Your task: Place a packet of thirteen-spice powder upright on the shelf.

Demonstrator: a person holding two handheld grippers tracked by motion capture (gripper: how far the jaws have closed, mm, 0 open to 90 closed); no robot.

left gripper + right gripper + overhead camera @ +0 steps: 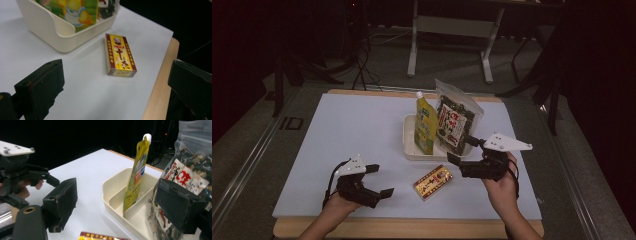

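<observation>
Box point(433, 182) lies flat on the white mat point(342, 140), just in front of the cream bin point(408, 145), between the two grippers and touching neither. Both grippers are empty.

Left gripper point(381, 181): jaws wide apart, low over the mat, aimed at the box from its left. In the left gripper view the box point(120, 55) sits ahead, centred between the jaws, well short of them.

Right gripper point(460, 148): jaws apart, up at the bin's front right corner, just beside the seaweed bag point(455, 120). In the right gripper view one jaw overlaps the bag point(185, 177); can't tell if it touches.

Bin holds a yellow spout pouch point(426, 122) upright against a divider, and the bag, which leans right over the rim.

Risks, my read:
- Box is thin and flat on a smooth mat. A shallow jaw approach could shove it instead of gripping it, toward the bin wall or the mat's near edge.
- Right jaw is close enough to the bag to snag film or tip it out of the bin.
- Pouch is tall and floppy; a bump to the bin may fold it over.

Text: box is yellow with red borders and large red characters, looks like "十" on top, rest unreadable. Bag has a red-and-white label, characters too blurred. Pouch shows a cartoon figure, no legible text.
</observation>
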